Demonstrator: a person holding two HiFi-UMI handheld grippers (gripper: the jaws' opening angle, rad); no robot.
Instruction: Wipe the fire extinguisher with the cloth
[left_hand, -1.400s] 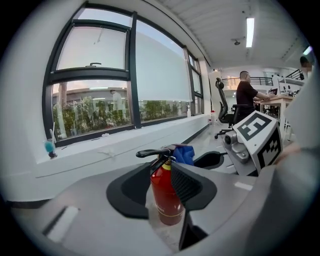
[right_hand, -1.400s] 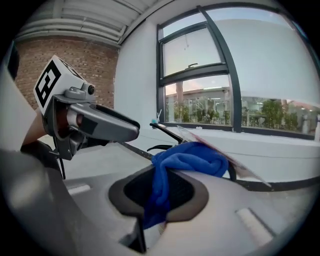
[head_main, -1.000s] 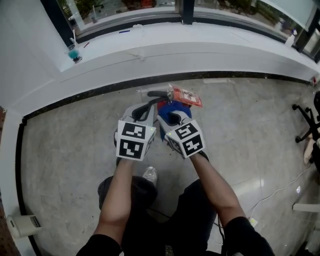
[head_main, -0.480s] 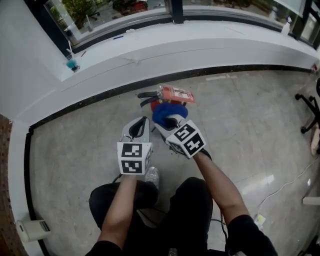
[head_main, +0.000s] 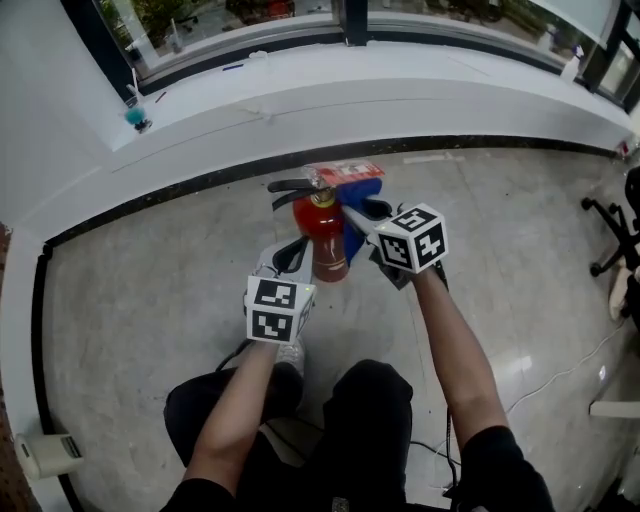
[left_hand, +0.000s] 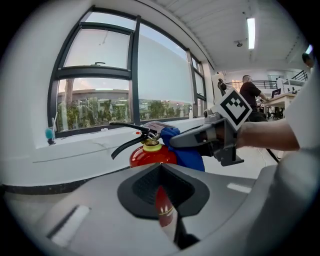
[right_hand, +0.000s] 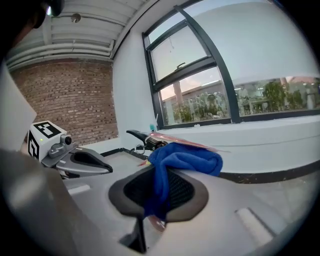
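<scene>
the blue cloth (right_hand: 184, 159) is being pinched between the right gripper's (head_main: 366, 211) jaws; the left gripper's (head_main: 291, 256) jaws are being held pressed together, the fire extinguisher (head_main: 328, 238) standing just ahead of both.

Daylight is coming in through the big windows (left_hand: 160, 75) and is making everything bright. A ceiling lamp (left_hand: 250, 32) is glowing white. The shiny floor (head_main: 540, 340) is showing pale glare. Both gripper views are bending round at the edges, with black corners, and the nearest parts are looking blurry.
</scene>
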